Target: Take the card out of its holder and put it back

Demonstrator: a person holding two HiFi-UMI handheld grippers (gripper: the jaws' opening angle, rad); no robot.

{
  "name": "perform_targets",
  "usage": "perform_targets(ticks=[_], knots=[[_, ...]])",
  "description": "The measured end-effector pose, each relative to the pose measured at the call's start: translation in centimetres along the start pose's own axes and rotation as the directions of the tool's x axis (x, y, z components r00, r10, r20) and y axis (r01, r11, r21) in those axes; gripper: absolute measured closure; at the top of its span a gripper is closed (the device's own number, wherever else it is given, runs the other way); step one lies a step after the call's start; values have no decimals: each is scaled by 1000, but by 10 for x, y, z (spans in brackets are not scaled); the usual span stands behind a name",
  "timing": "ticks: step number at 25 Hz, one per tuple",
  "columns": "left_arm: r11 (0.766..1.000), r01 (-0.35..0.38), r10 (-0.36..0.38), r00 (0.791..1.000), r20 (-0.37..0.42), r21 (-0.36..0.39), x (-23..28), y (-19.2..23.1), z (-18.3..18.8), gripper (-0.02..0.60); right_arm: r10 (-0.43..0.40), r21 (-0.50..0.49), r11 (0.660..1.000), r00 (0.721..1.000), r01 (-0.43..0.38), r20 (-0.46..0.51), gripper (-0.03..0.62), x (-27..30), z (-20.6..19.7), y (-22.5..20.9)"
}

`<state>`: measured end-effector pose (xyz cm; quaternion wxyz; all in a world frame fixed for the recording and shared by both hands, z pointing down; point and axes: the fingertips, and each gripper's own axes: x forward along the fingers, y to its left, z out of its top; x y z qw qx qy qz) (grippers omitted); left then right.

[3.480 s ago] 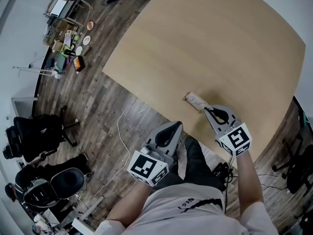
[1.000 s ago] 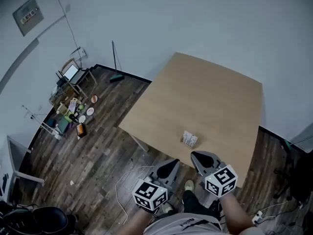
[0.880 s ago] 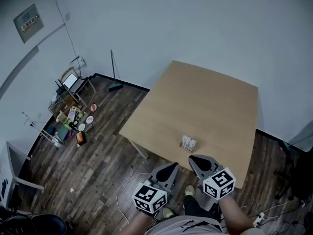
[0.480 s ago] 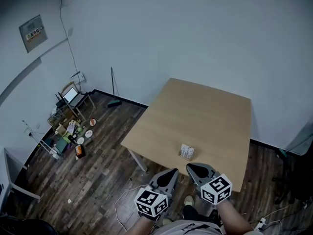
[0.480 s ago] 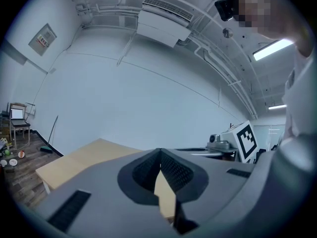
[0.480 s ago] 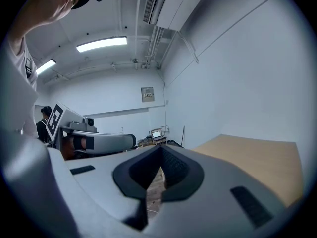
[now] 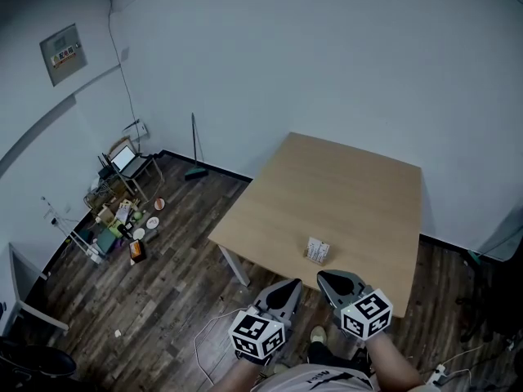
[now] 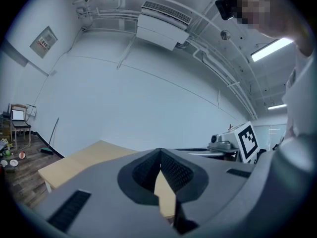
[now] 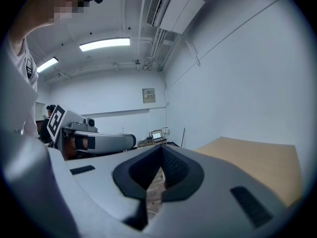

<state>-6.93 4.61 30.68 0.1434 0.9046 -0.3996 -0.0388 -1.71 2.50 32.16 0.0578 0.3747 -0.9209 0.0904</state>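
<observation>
The jaws of the left gripper (image 8: 160,151) are pressed together at their tips with nothing between them, and the jaws of the right gripper (image 9: 161,152) are closed and empty in the same way.

The small holder with the white card (image 7: 318,251) stands on the light wooden square table (image 7: 343,186), close to the edge nearest to the person. The card is upright in the holder; its print is too small to read. No gripper touches it. In the head view both grippers hang side by side in front of that edge, over the floor and not over the table, and the holder lies beyond them, slightly nearer to the right one. In the left gripper view the marker cube of the right gripper (image 8: 246,140) shows at the right side.

The table stands with its far side against a plain white wall (image 7: 327,55), on a dark wooden plank floor (image 7: 172,260). To the left a broom (image 7: 194,149) leans on the wall, and further left a chair carries an open laptop (image 7: 124,158). Small mixed objects (image 7: 122,223) lie on the floor near it. A grey panel (image 7: 63,53) is fixed high on the left wall.
</observation>
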Motion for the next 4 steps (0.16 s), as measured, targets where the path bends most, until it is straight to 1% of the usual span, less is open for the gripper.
perform_targets(ticks=[4], knots=[[1000, 0, 0, 1000, 7, 5, -3, 1, -4, 569, 0, -6, 1000, 1000, 0, 6, 582, -1, -4, 1]])
